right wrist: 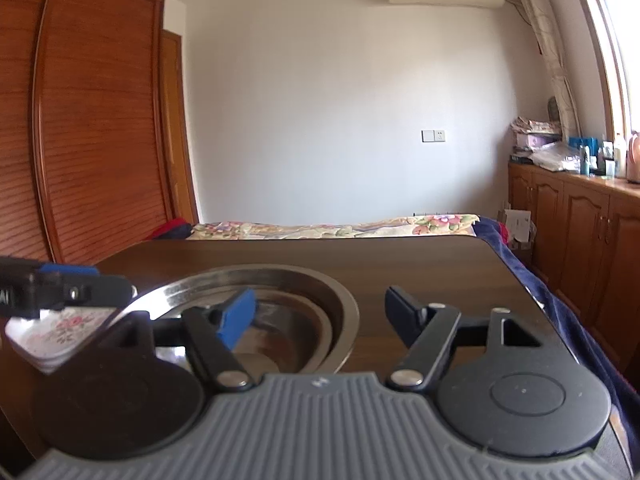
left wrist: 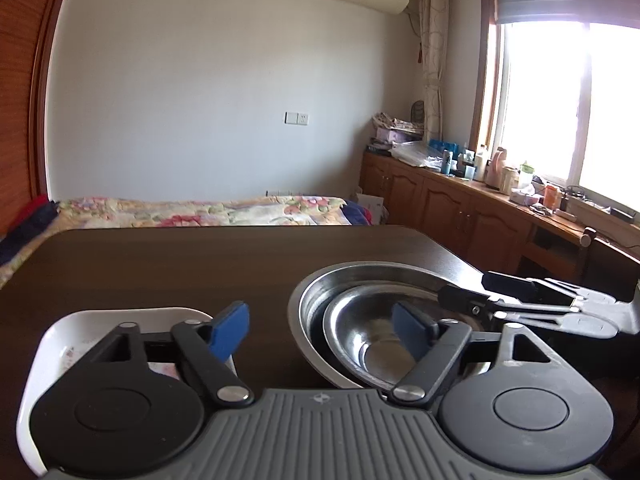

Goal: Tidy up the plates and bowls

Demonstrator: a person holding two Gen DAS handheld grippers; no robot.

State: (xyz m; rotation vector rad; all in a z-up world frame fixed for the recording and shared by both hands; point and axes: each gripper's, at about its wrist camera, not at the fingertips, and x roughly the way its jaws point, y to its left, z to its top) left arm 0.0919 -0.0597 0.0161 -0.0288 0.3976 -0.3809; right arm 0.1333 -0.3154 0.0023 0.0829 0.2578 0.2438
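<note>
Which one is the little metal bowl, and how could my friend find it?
Start at the dark wooden table in front of the flowery bed. On its right side sits a big shiny steel bowl next to a white flowered plate. The little metal bowl is nested inside the big one, smaller and just as shiny.
</note>
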